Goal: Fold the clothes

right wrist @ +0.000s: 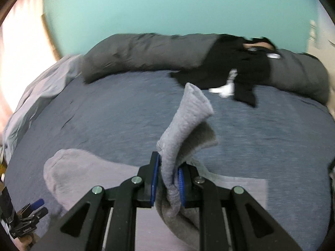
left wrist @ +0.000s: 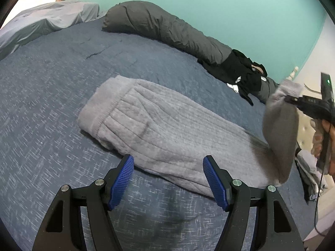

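Note:
Grey ribbed fleece trousers [left wrist: 159, 129] lie flat on the blue bed cover, waistband toward the far left. My left gripper [left wrist: 168, 167] hovers open just over their near edge, nothing between its blue pads. My right gripper [right wrist: 167, 173] is shut on the trousers' leg end [right wrist: 184, 129], which stands up out of the jaws as a folded flap. In the left wrist view that lifted leg end [left wrist: 280, 129] hangs at the right from the right gripper [left wrist: 293, 100], held by a hand. The left gripper [right wrist: 31, 211] shows at the lower left of the right wrist view.
A long dark grey bolster [left wrist: 167, 27] lies along the teal wall, with black clothes [left wrist: 242, 71] heaped on it. A pale grey sheet [left wrist: 41, 25] is bunched at the far left corner. More folded clothes [left wrist: 309, 173] sit off the bed's right edge.

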Demonstrator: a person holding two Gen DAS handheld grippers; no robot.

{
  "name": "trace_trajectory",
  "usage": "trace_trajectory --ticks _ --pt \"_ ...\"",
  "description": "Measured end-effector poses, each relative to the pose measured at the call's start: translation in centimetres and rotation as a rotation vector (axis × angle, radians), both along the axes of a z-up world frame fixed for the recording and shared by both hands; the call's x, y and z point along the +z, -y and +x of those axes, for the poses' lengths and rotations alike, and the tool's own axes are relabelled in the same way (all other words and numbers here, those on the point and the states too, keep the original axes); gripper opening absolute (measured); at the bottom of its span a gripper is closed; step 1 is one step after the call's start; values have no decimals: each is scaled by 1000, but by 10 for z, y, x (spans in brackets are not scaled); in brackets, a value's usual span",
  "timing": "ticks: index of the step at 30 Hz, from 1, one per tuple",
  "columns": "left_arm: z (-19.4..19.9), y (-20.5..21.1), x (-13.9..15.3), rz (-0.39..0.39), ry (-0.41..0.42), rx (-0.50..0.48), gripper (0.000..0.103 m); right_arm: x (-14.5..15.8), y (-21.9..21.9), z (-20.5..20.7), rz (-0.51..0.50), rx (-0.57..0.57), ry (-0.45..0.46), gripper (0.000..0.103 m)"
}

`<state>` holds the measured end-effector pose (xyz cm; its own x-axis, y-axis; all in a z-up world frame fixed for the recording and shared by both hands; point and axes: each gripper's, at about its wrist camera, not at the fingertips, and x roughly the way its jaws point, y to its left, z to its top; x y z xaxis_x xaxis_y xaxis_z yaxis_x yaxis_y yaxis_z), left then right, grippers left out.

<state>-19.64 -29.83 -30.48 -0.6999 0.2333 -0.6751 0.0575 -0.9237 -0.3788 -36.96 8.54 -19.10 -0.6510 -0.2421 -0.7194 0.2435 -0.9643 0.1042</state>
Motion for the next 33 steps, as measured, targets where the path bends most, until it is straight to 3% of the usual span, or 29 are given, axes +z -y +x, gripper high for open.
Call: trace_trajectory --ticks 9,15,17,18,19,24,33 --pt "7 32 1 38 -19 68 72 -12 126 5 -52 172 44 16" --pt "8 42 -2 51 -14 91 72 -52 183 8 -70 258 155 19" --pt "9 42 -2 56 -14 94 72 -64 191 8 -124 284 206 28" --pt "9 43 -2 58 -13 95 72 -65 194 10 -138 293 210 39" --pt "9 42 -2 58 -16 93 72 -64 195 13 -144 304 202 44" --pt "9 42 -5 69 -8 90 72 -45 187 25 -132 331 148 46" --pt "-13 18 -7 105 -19 31 72 -64 51 17 -139 115 186 47"
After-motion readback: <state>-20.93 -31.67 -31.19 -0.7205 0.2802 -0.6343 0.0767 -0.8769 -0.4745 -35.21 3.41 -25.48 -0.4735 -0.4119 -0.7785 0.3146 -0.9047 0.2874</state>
